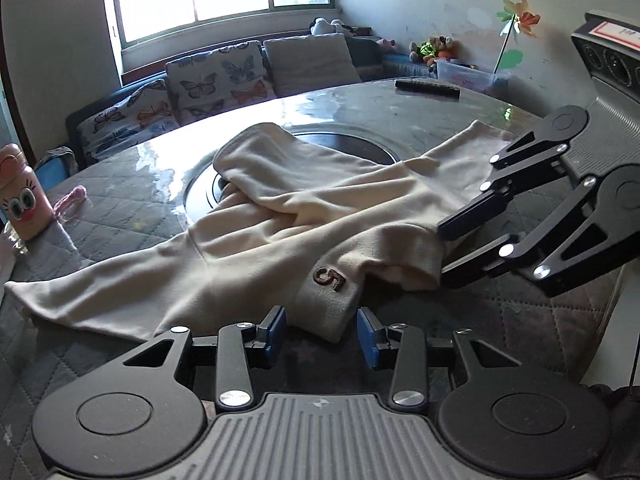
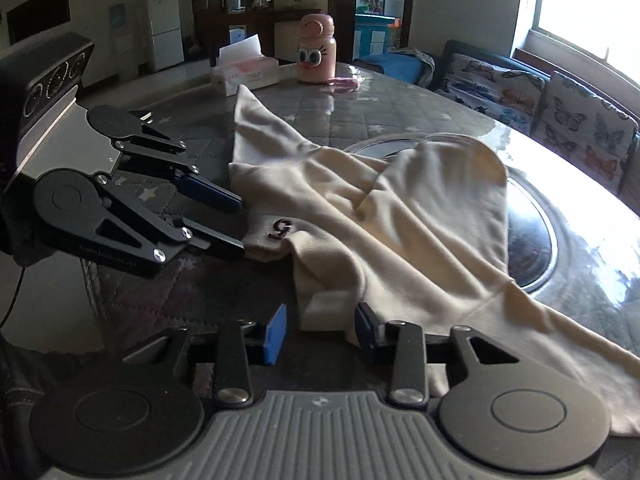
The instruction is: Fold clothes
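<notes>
A cream sweatshirt (image 1: 260, 232) lies crumpled on the round table, with a brown "5" patch (image 1: 329, 279) on its ribbed hem. My left gripper (image 1: 322, 334) is open, its blue pads either side of the hem corner by the patch. My right gripper (image 2: 320, 332) is open around another part of the hem. In the left wrist view the right gripper (image 1: 446, 250) comes in from the right with hem cloth between its fingers. In the right wrist view the left gripper (image 2: 240, 226) straddles the hem by the patch (image 2: 281, 229). The sweatshirt (image 2: 400, 220) spreads away to the right.
The table (image 1: 360, 108) has a quilted cover under glass and a dark round centre disc (image 1: 360, 148). A pink bottle (image 2: 316, 50) and tissue box (image 2: 244, 70) stand at its far side, a dark remote (image 1: 427, 89) at another edge. A butterfly-cushioned sofa (image 1: 180, 96) lies beyond.
</notes>
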The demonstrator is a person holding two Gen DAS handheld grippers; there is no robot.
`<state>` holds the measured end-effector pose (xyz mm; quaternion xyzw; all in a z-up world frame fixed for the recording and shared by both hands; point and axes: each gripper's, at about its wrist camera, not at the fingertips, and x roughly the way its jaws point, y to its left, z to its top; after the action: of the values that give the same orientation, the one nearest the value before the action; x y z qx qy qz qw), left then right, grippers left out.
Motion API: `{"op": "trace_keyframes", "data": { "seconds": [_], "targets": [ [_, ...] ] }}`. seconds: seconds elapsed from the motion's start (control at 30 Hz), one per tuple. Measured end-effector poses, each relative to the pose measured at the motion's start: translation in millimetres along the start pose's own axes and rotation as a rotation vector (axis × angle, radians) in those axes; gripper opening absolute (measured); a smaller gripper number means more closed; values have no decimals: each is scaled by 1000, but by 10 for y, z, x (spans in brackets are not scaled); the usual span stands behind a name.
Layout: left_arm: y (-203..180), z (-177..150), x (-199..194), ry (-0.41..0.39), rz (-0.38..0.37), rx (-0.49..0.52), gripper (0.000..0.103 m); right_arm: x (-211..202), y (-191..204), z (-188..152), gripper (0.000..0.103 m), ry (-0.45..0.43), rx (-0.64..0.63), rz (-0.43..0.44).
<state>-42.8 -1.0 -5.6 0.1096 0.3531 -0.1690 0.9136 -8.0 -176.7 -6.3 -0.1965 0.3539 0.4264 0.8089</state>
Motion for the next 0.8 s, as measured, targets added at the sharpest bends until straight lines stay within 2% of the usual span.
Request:
{"op": "trace_keyframes", "data": {
  "seconds": [0.03,0.1,0.13,0.2,0.23,0.3,0.47,0.6,0.73,0.8],
  "targets": [
    [-6,-2,18,2,4,5,41,46,15,-3,35,3,0,-8],
    [-15,-9,47,7,11,15,34,99,22,-17,32,6,0,-26],
    [-14,-8,56,8,12,18,31,124,25,-24,29,7,0,-35],
    [-13,-6,74,10,13,25,14,148,13,-32,22,5,7,-54],
    [-12,2,65,5,9,25,11,148,-1,-33,14,2,15,-56],
    [-14,21,21,-10,7,41,6,118,-20,-26,10,-1,19,-55],
    [4,60,-172,-33,-34,86,4,-54,-74,0,8,-1,32,-5],
    [-31,-2,-242,-3,-65,149,4,-228,-28,-33,8,12,-13,37],
    [-53,-88,-191,45,-100,170,5,-146,34,-122,8,68,-38,77],
    [-12,-79,-219,41,-116,168,9,-132,44,-140,8,88,-41,102]
  ]
}}
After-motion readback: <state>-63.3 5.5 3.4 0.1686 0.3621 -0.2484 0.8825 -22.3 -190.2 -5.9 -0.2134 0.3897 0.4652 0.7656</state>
